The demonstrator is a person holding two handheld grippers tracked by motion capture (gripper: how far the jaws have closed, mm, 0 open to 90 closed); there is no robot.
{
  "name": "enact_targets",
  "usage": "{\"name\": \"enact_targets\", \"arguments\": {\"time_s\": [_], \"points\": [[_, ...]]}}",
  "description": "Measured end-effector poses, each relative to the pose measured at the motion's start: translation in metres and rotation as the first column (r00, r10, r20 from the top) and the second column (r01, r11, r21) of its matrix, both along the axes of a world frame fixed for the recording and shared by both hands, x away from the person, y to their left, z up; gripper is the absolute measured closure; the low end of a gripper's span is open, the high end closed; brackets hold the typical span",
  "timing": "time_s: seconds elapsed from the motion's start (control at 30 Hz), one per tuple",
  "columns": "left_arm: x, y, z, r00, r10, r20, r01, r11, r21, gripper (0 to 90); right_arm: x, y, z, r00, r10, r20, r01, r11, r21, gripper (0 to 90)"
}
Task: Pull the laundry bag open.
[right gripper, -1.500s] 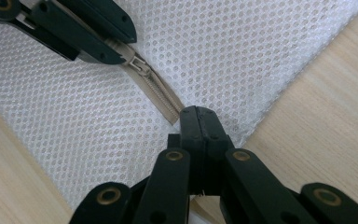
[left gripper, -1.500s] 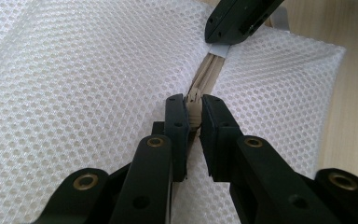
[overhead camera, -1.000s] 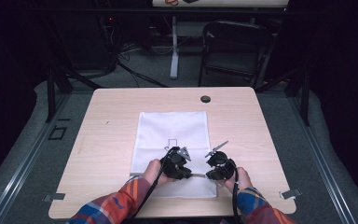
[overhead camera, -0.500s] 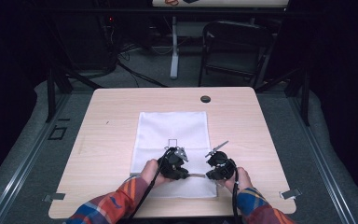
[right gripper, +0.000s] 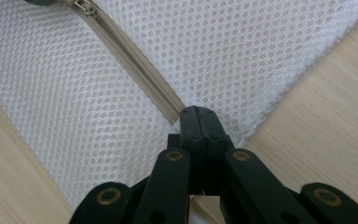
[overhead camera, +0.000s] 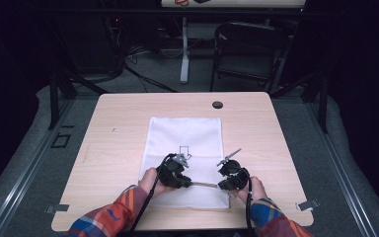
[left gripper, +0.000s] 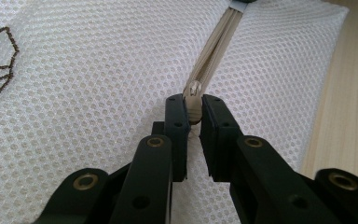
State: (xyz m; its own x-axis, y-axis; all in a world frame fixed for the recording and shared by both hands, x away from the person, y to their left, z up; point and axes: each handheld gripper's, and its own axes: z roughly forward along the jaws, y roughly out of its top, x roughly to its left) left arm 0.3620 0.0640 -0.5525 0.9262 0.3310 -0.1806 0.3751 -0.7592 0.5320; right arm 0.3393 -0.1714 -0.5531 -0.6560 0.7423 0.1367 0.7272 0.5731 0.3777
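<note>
White mesh bag (overhead camera: 185,143) lies flat mid-table (overhead camera: 118,118), its beige zipper (overhead camera: 203,184) running along the near edge at six o'clock. The left gripper (left gripper: 193,109) pinches the zipper pull (left gripper: 194,100) at its tips; the zipper stretches away toward twelve o'clock. The right gripper (right gripper: 199,116) is clamped tight on the zipper's end at the bag's corner, with tape trailing toward eleven o'clock.

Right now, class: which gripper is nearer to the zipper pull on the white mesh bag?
Left. The left gripper has its fingers shut on the zipper pull. The right gripper pinches the mesh bag at the zipper's far end.
</note>
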Motion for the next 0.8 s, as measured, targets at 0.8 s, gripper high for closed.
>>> {"name": "enact_targets", "arguments": {"time_s": [0.8], "points": [[-0.0007, 0.0052, -0.0008, 1.0, -0.005, -0.008, 0.004, 0.9999, -0.011, 81.3, 0.0004, -0.0007, 0.0006, 0.9999, 0.011, 0.0, -0.011, 0.9999, -0.01, 90.0]]}}
